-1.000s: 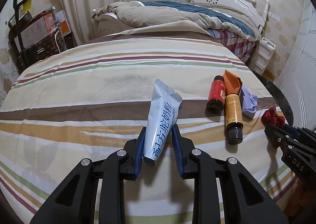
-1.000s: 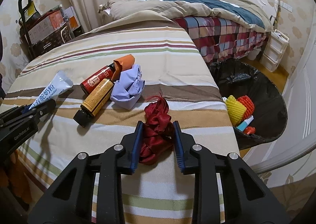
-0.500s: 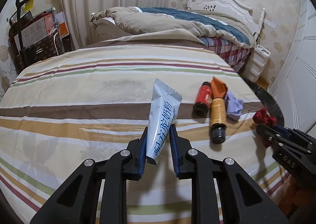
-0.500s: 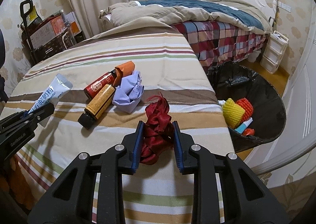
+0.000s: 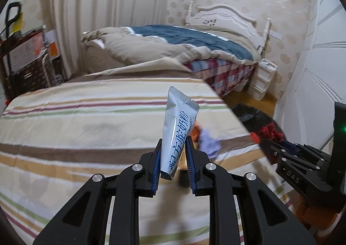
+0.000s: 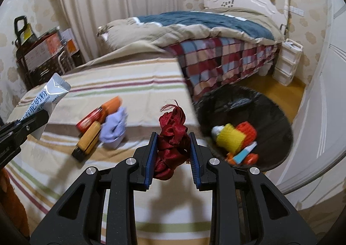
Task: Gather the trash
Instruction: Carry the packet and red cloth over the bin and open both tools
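Observation:
My left gripper is shut on a white and blue milk powder sachet and holds it upright above the striped bed cover. It also shows at the left of the right wrist view. My right gripper is shut on a crumpled red ribbon, lifted above the cover's edge; the ribbon also shows in the left wrist view. The black trash bag stands open on the floor to the right, with yellow and orange trash inside.
On the cover lie a red bottle, an amber bottle, an orange wrapper and a lilac crumpled paper. A second bed stands behind. White drawers and a white door are at the right.
Both grippers have lifted off the cover with their items and swung to the right, toward the trash bag. The views are blurred by the motion.

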`<action>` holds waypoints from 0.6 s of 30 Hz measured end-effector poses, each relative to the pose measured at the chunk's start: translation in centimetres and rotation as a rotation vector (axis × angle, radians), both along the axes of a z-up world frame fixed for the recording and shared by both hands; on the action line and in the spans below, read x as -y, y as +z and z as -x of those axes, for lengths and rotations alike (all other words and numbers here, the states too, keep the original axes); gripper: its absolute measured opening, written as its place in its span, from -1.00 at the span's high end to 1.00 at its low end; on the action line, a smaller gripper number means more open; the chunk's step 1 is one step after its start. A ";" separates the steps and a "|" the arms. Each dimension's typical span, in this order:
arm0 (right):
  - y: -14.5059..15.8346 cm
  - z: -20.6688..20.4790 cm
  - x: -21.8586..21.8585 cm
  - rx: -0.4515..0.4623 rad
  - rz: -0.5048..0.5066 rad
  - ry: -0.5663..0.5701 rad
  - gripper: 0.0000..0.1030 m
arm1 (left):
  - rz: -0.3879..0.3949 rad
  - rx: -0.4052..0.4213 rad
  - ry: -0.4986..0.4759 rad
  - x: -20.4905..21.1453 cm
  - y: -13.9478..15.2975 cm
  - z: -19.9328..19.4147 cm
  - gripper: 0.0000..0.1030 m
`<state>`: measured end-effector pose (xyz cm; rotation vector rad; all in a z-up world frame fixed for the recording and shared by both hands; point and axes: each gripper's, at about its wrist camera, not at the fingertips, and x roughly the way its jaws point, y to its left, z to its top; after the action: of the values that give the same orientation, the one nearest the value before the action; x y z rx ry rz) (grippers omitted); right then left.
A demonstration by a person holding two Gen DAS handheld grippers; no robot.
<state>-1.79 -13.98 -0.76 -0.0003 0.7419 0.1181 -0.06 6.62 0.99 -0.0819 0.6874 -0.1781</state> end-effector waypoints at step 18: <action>0.7 -5.4 10.0 0.047 0.003 -0.171 0.47 | -0.042 0.019 -0.201 13.1 -0.2 -6.3 0.56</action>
<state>3.62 -24.01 -0.07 0.0571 0.6917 -0.0460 6.27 -6.52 0.79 0.0297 0.6794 -0.3563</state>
